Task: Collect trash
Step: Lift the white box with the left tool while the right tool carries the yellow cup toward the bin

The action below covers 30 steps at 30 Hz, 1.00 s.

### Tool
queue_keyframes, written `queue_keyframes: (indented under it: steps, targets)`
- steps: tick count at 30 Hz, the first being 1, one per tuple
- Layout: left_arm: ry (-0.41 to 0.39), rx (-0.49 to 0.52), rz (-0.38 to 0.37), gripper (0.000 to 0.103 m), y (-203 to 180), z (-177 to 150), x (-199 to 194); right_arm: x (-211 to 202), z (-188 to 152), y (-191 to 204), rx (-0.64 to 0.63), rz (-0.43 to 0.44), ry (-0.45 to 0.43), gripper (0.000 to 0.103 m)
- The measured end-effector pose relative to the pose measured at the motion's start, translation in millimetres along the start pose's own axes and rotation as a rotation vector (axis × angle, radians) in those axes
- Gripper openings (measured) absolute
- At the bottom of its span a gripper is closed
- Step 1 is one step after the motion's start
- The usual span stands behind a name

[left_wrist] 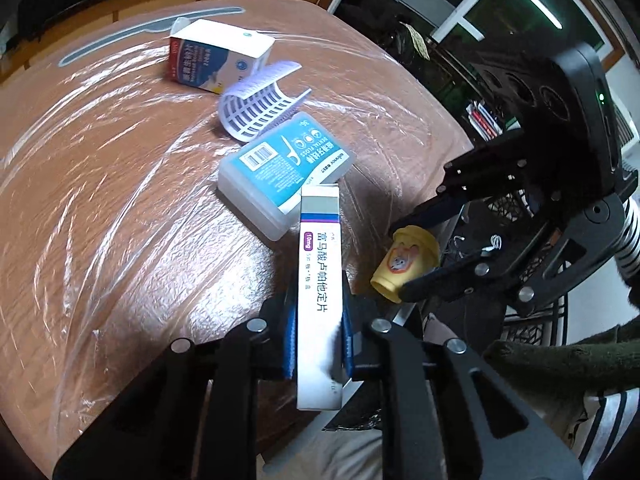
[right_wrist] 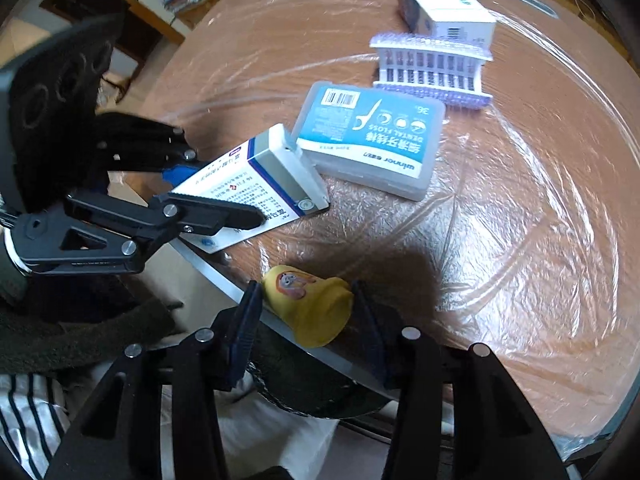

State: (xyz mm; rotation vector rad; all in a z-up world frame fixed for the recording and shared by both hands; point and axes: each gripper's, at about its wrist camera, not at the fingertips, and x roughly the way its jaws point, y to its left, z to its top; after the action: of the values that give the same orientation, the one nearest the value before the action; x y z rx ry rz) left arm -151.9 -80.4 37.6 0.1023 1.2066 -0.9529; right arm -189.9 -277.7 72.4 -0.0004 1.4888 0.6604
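The long white medicine carton point(left_wrist: 320, 292) sits clamped between the blue pads of the left tool point(left_wrist: 319, 344), its long axis running straight out along the fingers, so its far end hangs over the near edge of the surface point(left_wrist: 100, 208) and almost meets the dental floss box point(left_wrist: 286, 168). Just to its right, the small yellow cup point(right_wrist: 308, 304) is lying on its side in the right tool point(right_wrist: 310, 320), whose jaws have narrowed onto it; the pads look to be pressing its flanks, with the cup's mouth end pointing away from the surface edge. Both pieces of trash are thus lifted at the near rim, close together, each in its own hand. Beyond them, still lying on the plastic-wrapped surface, the floss box is nearest, then the curved lilac plastic grid point(left_wrist: 260, 104), then the white-and-red carton point(left_wrist: 216, 56) farthest out. Of these the floss box lies almost directly ahead of the left tool, so that hand is probably the nearer one once its carton is dropped off. No bin is clearly visible.
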Motion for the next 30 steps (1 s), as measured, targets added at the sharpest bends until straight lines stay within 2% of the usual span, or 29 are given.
queue_keyframes:
  steps: [6, 10, 14, 20, 24, 30]
  targets:
    - [-0.033, -0.032, -0.019, 0.019, 3.5, -8.1, -13.0, -18.5, -18.4, -27.8, 0.079, 0.07, -0.051, 0.046]
    - [-0.055, -0.068, -0.032, 0.019, 14.0, -12.7, -22.8, -33.2, -27.6, -47.7, 0.12, 0.085, -0.094, 0.046]
    - [-0.089, -0.081, -0.036, 0.019, 14.9, -14.0, -30.3, -46.1, -23.1, -60.1, 0.197, 0.155, -0.158, 0.046]
    - [-0.125, -0.101, -0.037, 0.019, 17.2, -25.8, -41.5, -54.4, -29.8, -82.6, 0.246, 0.206, -0.194, 0.046]
    - [-0.149, -0.113, -0.038, 0.019, 13.3, -37.2, -49.9, -57.8, -43.0, -89.0, 0.262, 0.24, -0.226, 0.046]
    - [-0.164, -0.088, -0.004, 0.019, -13.6, -47.1, -61.6, -61.9, -67.2, -83.3, 0.255, 0.255, -0.261, 0.046]
